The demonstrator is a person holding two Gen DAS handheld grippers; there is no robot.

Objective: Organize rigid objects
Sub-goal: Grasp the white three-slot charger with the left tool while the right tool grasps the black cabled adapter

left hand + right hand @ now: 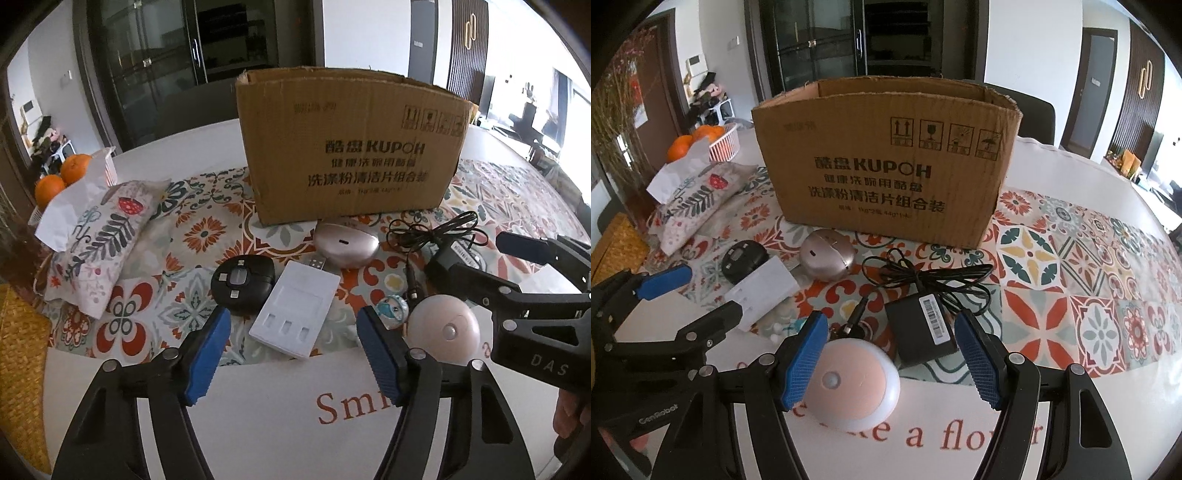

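Note:
An open cardboard box (pixel 351 147) (pixel 886 166) stands on the patterned cloth. In front of it lie a pink oval case (pixel 345 245) (pixel 827 258), a black round device (pixel 243 282) (pixel 744 260), a white charger (pixel 295 314) (pixel 762 291), a small painted ball (pixel 392 311), a round pink light (pixel 445 328) (pixel 855 384) and a black power adapter (pixel 919 328) (pixel 443 260) with its cord. My left gripper (pixel 293 354) is open and empty just before the charger. My right gripper (pixel 892 356) is open, with the pink light between its fingers near the left pad.
A floral tissue pouch (pixel 96 240) (pixel 690 206) lies at the left. Oranges (pixel 62 177) (pixel 694 142) sit in a white basket behind it. A woven mat (pixel 22 369) is at the far left edge. The table's white edge (pixel 277 413) bears red lettering.

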